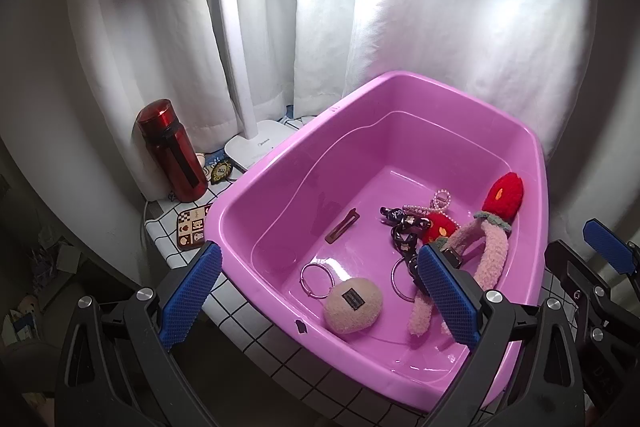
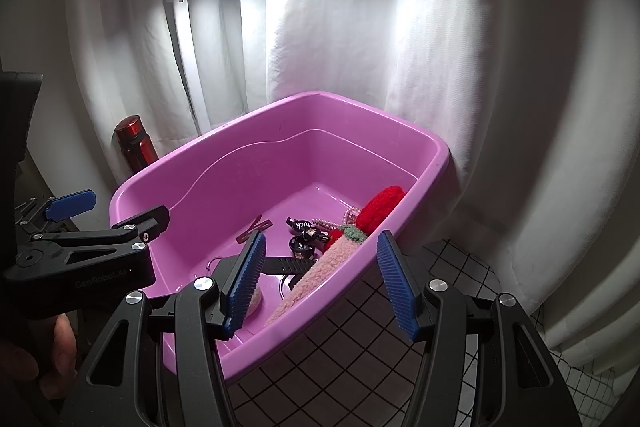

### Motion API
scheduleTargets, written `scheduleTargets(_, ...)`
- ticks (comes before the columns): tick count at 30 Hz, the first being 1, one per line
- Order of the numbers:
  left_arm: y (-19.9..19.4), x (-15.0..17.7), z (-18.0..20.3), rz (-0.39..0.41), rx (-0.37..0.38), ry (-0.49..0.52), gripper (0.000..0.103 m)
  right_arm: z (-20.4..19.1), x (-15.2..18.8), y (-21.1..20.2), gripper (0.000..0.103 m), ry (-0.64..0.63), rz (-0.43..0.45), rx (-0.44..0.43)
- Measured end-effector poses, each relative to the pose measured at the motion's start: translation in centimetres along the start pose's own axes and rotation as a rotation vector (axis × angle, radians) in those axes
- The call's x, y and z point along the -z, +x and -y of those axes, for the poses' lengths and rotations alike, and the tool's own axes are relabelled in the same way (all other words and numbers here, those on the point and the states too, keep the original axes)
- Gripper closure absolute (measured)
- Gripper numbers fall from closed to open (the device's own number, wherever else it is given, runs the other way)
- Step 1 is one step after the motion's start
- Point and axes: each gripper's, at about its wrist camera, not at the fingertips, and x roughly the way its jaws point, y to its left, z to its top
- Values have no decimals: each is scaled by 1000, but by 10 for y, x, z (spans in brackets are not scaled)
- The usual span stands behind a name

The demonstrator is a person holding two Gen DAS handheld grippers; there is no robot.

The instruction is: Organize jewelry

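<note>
Your left claw [image 1: 320, 291] hangs with its blue pads spread wide and nothing between them, one pad outside the near rim of the pink tub [image 1: 276, 163], the other over its floor. Your right claw [image 2: 322, 283] is likewise parted and empty-handed, straddling the tub's near wall, one pad inside, one over the checked desk [image 2: 452, 267]. Beneath the left claw lies the jewelry, all inside the tub: a cream plush keychain [image 1: 352, 305] on a metal ring [image 1: 317, 279] nearest you, a brown hair clip [image 1: 342, 227] flat on the floor further in, a black patterned hair tie [image 1: 402, 227] tangled with a pearl clip [image 1: 440, 197], and a second ring [image 1: 400, 279] just beside the pad. Against the tub's right wall, two red knitted strawberries [image 1: 502, 193] sit at the ends of pink fuzzy bands [image 1: 494, 259]. Beyond the tub, on the desk's left corner, stand a red bottle [image 1: 170, 149] and the white base of a lamp [image 1: 256, 147], a patterned coaster [image 1: 192, 229] in front of them. White curtains [image 1: 460, 27] close the scene behind.
</note>
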Motion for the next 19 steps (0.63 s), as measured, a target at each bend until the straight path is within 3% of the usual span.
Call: scheduleTargets(19, -2, 0, -1, 0, 14, -5, 7, 0, 0, -1, 47, 3, 2, 0)
